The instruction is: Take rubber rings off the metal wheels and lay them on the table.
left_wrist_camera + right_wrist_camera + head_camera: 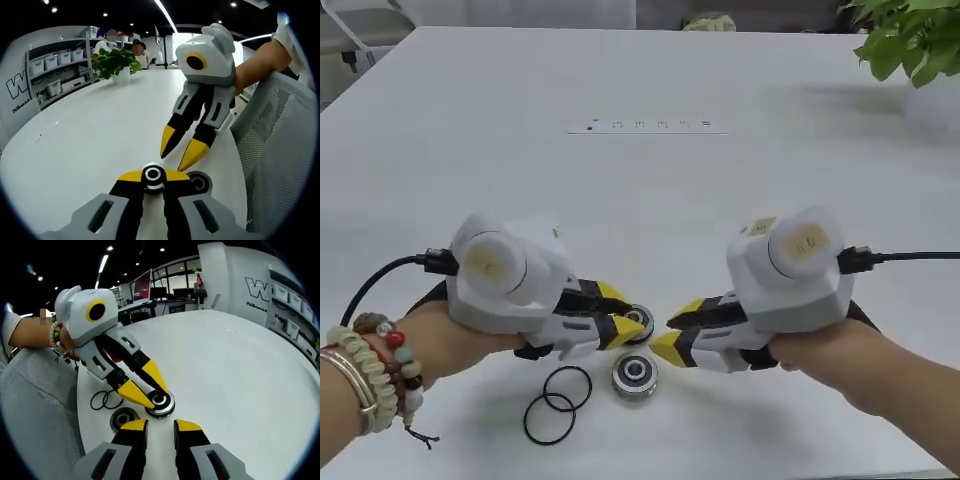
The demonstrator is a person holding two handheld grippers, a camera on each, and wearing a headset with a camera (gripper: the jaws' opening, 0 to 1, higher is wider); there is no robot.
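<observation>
Two metal wheels, two rubber rings, two grippers, two hands. First wheel [642, 318] at lower centre of the head view, pinched between the yellow tips of the left gripper [632, 320]. In the left gripper view, first wheel [153, 176] at bottom centre, both jaws clamped against its rim. Cannot tell whether resting on the table [650, 200] or held just above it. Second wheel [635, 375] flat on the white table, just below the first in the frame and apart from it, free of either claw. Both rubber rings black, off the wheels, flat on the table at lower left of centre: upper ring [567, 387] and lower ring [549, 418], overlapping at their edges, just left of the second wheel. Right gripper [662, 335] pointing left, tips near the first wheel but not touching it. In the right gripper view, right gripper [160, 426] with jaws parted by a clear gap, nothing between them. Left hand [440, 340] wrapped round the left gripper's white body, beaded bracelets [380, 375] at the wrist, jaws aimed right. Right hand [825, 355] mirrored at lower right. Claws nose to nose. Left cable [380, 275] and right cable [910, 257], both black, off the gripper backs. One plant [910, 40] at upper right.
</observation>
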